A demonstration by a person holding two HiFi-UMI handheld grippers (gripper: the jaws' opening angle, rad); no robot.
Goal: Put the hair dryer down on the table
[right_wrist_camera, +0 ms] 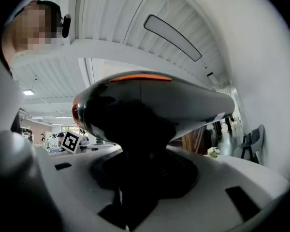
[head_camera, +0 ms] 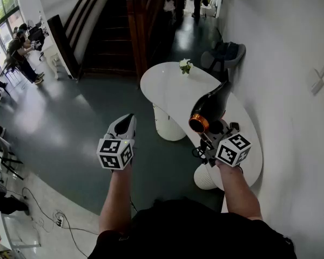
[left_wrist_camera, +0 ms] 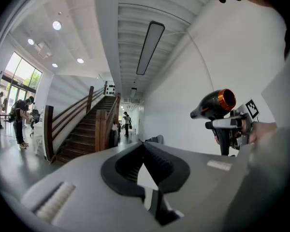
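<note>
A black hair dryer with an orange ring at its back hangs above the right part of the white oval table, nozzle pointing away from me. My right gripper is shut on its handle from below; in the right gripper view the dryer body fills the picture above the jaws. My left gripper hovers over the floor left of the table, shut and holding nothing, its tips meeting in the left gripper view. That view also shows the hair dryer off to the right.
A small bunch of white flowers stands at the table's far end. A grey chair sits beyond it against the white wall. A dark staircase rises behind. People stand at the far left.
</note>
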